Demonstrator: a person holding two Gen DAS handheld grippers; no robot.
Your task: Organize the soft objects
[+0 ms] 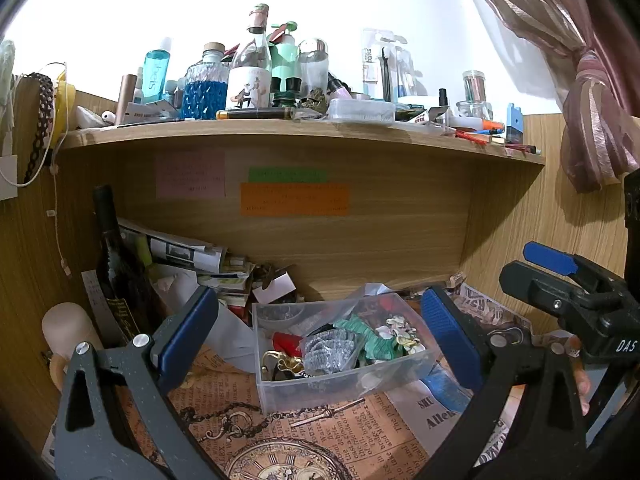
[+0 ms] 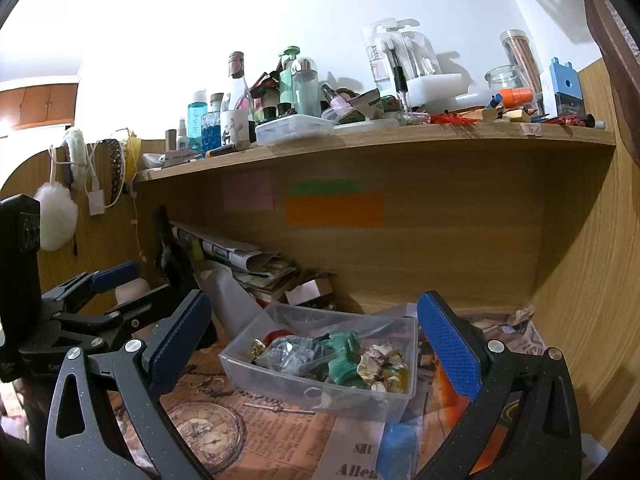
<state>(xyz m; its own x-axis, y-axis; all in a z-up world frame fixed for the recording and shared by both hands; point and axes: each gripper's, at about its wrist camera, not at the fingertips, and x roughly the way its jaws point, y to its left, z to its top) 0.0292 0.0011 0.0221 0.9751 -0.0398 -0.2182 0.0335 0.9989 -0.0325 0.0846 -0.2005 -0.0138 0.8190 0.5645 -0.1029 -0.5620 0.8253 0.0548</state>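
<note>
A clear plastic bin [image 1: 276,384] is seen at the lower centre of the left wrist view, standing on a table covered with vintage newsprint paper [image 1: 320,436] printed with a pocket watch. The bin is filled with soft scrunchies: a grey one [image 1: 330,350], a green one [image 1: 362,338], a floral cream one [image 1: 402,334] and a red one [image 1: 286,342], packed touching one another, with a gold trinket [image 1: 284,362] at the near left corner.

The left claw [image 1: 320,332] is held spread wide, its blue pads [image 1: 188,340] framing the bin on either side, and nothing is gripped between them. At the right edge of the same view the right claw [image 1: 560,276] is seen from the side, also empty.

In the right wrist view the bin [image 2: 280,386] is placed at the lower centre, with the grey scrunchie [image 2: 290,354], the green scrunchie [image 2: 344,354] and the floral one [image 2: 382,362] visible inside. The right claw [image 2: 316,344] is spread wide with nothing held, its blue pads [image 2: 448,348] standing apart to both sides of the bin. The left claw [image 2: 108,284] is shown at the left edge.

A wooden shelf [image 2: 400,140] crowded with bottles and jars is spanned across the upper half, and sticky notes [image 2: 334,210] are stuck on the panel below it. A white fluffy puff [image 2: 58,216] is hung at the left of the frame.
</note>
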